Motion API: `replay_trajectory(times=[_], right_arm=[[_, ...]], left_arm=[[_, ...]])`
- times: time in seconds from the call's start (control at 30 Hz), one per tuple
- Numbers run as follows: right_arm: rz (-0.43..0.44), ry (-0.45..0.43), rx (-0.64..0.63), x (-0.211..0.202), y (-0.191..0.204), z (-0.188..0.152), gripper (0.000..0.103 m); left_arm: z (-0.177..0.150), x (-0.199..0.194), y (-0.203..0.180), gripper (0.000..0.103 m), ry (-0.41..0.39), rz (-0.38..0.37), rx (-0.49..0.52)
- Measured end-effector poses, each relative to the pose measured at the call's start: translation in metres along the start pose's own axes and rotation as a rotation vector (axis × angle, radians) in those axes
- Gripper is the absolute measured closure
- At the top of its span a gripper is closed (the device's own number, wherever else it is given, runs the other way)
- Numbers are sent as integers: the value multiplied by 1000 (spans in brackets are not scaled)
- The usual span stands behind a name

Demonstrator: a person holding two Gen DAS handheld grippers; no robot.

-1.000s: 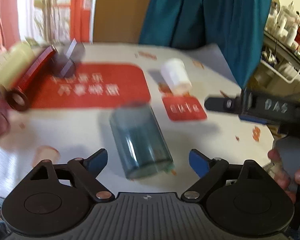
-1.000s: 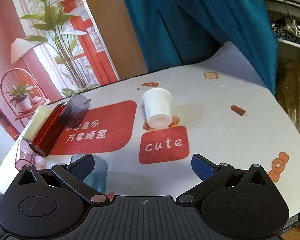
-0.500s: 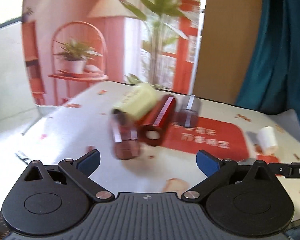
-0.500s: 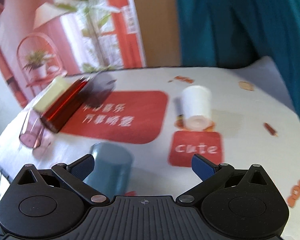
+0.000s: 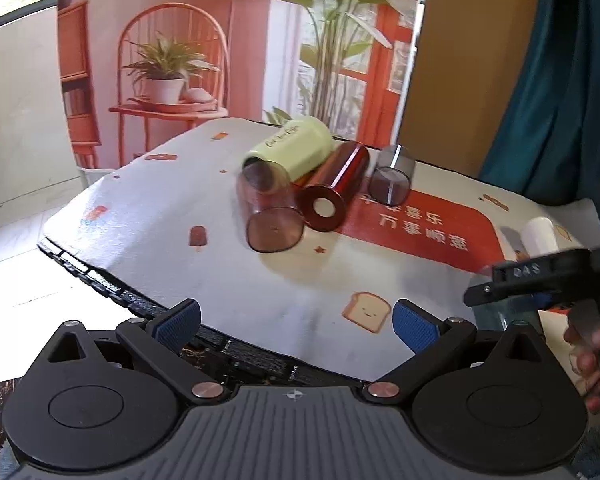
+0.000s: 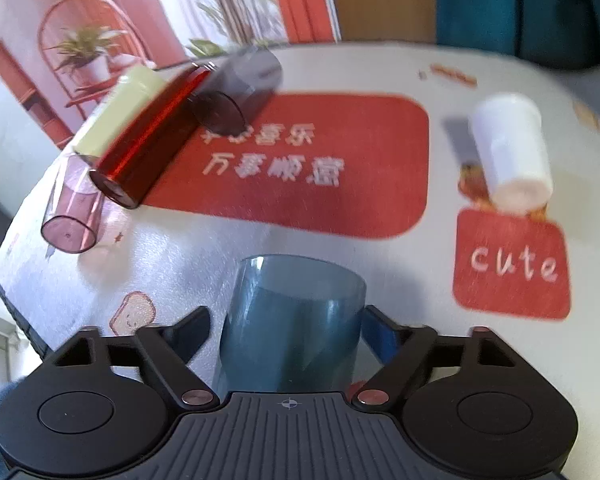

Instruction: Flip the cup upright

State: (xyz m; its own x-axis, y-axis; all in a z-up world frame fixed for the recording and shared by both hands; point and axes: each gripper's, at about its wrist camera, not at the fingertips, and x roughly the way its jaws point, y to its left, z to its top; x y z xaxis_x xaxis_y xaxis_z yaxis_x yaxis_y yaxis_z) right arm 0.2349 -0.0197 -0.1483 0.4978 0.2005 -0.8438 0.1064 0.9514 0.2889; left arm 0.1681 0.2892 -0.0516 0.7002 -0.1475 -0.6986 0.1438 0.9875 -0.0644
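- Since half a second ago, the right gripper [image 6: 286, 330] has closed in around the blue cup [image 6: 292, 320], fingers flanking it; actual contact unclear.
- Left gripper [image 5: 296, 320] open, empty.
- Squeeze mid-wall gently, set it rim-up on the table [image 6: 380, 264].

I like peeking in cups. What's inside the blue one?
The blue cup, between the right gripper's fingers, looks empty through its see-through wall. Its bottom is hidden behind the gripper.

table [image 5: 260, 304]: white cloth, red panels, cartoon prints | far edge: green cup [image 5: 296, 150], red tube [image 5: 334, 186], grey cup [image 5: 392, 176] lay on their sides, side by side | pink cup [image 5: 270, 212] on its side, touching green cup | right side: white cup [image 6: 510, 152] on its side | blue cup [image 6: 292, 320] near front edge
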Motion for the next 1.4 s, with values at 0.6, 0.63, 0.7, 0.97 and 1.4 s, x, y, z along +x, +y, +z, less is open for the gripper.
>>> replay_trajectory(times=[0.6, 0.63, 0.7, 0.97, 1.4], right_arm=[[-111, -288, -238, -50, -18, -17, 39], [-124, -307, -238, -49, -21, -20, 39], [-154, -324, -221, -43, -28, -22, 39], [-200, -338, -176, -38, -36, -20, 39], [-206, -287, -130, -46, -36, -28, 8]], left_arm=[[-18, 0, 11, 0, 32, 3, -68], [-19, 1, 10, 0, 34, 3, -66], [-18, 1, 11, 0, 33, 5, -63], [-19, 4, 14, 0, 54, 12, -75], [-11, 6, 4, 0, 88, 35, -24]])
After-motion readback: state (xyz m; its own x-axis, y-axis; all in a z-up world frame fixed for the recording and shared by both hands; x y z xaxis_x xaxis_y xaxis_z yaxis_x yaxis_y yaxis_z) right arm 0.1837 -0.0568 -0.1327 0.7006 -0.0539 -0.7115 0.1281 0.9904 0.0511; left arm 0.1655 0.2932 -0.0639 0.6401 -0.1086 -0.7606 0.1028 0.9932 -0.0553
